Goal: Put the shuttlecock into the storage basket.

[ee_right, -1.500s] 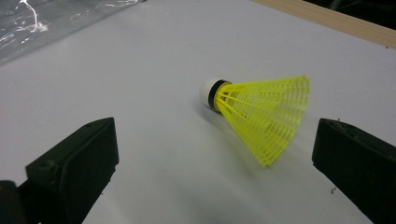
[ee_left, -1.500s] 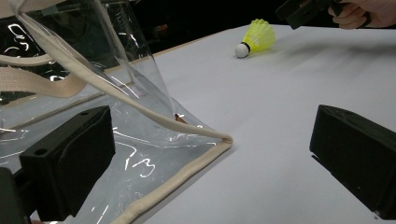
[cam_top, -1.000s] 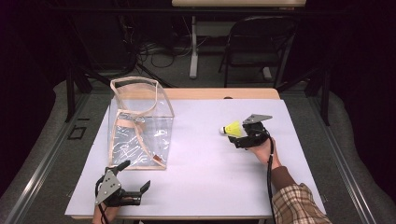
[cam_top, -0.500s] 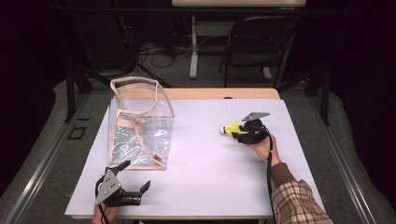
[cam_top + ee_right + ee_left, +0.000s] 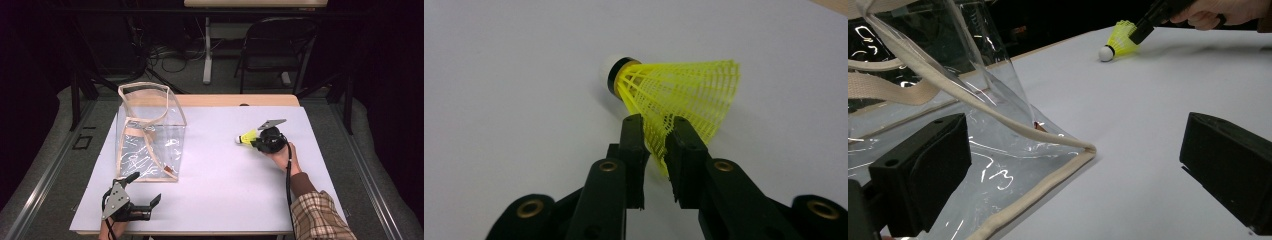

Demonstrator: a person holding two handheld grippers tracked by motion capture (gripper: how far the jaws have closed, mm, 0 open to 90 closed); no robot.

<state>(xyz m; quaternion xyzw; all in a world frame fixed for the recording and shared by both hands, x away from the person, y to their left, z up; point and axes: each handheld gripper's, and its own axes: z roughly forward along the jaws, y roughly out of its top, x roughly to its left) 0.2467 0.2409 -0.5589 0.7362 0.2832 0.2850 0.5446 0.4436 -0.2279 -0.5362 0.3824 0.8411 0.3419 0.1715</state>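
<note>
A yellow shuttlecock [image 5: 246, 138] with a white cork tip lies on its side on the white table [image 5: 225, 190], right of centre. My right gripper [image 5: 255, 142] reaches it from the right. Its jaws have just been closing, and in the right gripper view the pads [image 5: 631, 137] pinch the edge of the mesh skirt [image 5: 679, 92]. The left gripper view shows the shuttlecock [image 5: 1119, 41] far off with the right gripper [image 5: 1140, 31] on it. My left gripper [image 5: 146, 187] rests open near the front left edge, empty [image 5: 1078, 150], beside the clear bag [image 5: 150, 135].
The clear plastic bag [image 5: 948, 100] with beige trim and straps stands upright at the left of the table, its top open. A chair [image 5: 272, 50] and table legs stand on the floor beyond the far edge.
The right gripper's jaws have narrowed onto the shuttlecock's skirt, and the hand shifted only slightly. The left gripper and the bag have not moved.
</note>
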